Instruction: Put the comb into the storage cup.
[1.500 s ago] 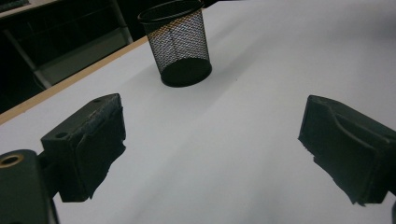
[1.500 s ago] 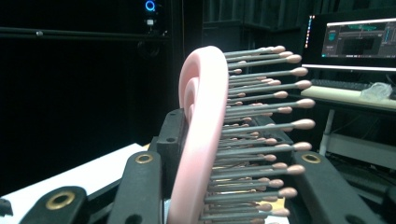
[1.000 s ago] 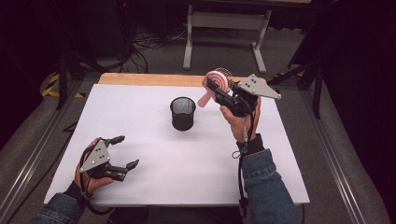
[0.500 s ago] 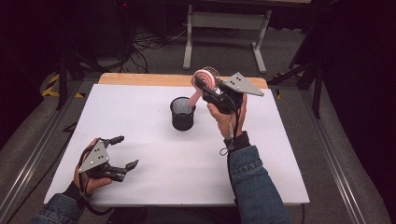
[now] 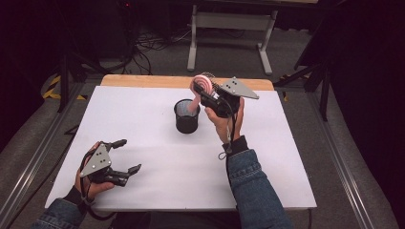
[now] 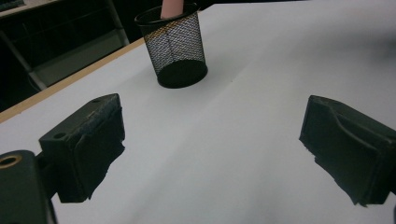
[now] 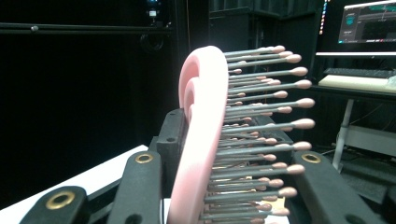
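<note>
- My right gripper [image 5: 206, 95] has come in toward the black mesh pen cup [image 5: 186, 116] and sunk a little since a second ago; back then it hung further off to the right and higher, with the pink hairbrush [image 5: 202, 86] clear of the cup.
- Now the brush's handle dips inside the rim; the left gripper view shows a pink stub [image 6: 172, 8] poking down into the cup [image 6: 177, 46].
- I read that as the insertion being under way, with the release to come once the handle is deeper (I cannot see how far down it reaches).
- My right gripper is clamped on the brush head: in the right gripper view the two black jaws stand on either side of the pink pad [image 7: 201, 140] and its bristles.
- My left gripper [image 5: 123, 155] has not shifted; it rests at the near left of the white table [image 5: 286, 157], jaws spread wide with nothing between them.
- The brush is a pink paddle type, its oval head up and tilted, with grey pins ending in pale pink ball tips [image 7: 303, 123].
- The cup stands upright mid-table, well apart from my left gripper.
</note>
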Demonstrator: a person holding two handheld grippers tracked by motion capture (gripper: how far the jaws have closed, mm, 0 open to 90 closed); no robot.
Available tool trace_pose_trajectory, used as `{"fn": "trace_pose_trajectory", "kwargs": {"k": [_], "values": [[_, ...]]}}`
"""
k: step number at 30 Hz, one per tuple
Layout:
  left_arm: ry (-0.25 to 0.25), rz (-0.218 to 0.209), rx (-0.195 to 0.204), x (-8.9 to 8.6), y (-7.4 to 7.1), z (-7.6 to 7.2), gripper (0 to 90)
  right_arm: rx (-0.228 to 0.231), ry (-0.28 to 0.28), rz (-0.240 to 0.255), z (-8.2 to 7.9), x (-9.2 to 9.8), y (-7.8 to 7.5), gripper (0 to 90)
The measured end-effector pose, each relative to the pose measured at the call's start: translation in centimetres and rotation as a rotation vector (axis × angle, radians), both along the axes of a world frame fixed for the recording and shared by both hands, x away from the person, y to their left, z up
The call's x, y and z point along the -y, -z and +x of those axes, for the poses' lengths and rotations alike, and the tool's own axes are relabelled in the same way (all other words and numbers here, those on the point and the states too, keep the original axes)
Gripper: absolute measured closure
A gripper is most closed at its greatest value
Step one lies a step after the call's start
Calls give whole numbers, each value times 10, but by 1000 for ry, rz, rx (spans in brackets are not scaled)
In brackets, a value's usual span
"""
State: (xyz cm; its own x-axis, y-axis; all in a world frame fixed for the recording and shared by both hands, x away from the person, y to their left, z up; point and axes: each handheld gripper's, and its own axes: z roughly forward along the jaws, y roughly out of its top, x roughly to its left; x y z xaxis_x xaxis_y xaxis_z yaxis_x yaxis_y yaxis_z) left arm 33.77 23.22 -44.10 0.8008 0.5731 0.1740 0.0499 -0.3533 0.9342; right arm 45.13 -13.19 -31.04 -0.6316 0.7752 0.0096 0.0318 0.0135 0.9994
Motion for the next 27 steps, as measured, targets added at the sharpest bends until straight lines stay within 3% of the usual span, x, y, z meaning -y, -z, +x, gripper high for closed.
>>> {"fn": "trace_pose_trajectory", "kwargs": {"k": [3, 10, 27], "values": [[1, 3, -4, 0, 0, 0, 75, -6, -5, -3, 1, -1, 3, 612], [-2, 2, -3, -1, 0, 0, 75, -62, -32, 46, 5, -3, 16, 612], [12, 12, -9, -1, 1, 0, 75, -104, -53, 51, 6, -17, 38, 611]]}}
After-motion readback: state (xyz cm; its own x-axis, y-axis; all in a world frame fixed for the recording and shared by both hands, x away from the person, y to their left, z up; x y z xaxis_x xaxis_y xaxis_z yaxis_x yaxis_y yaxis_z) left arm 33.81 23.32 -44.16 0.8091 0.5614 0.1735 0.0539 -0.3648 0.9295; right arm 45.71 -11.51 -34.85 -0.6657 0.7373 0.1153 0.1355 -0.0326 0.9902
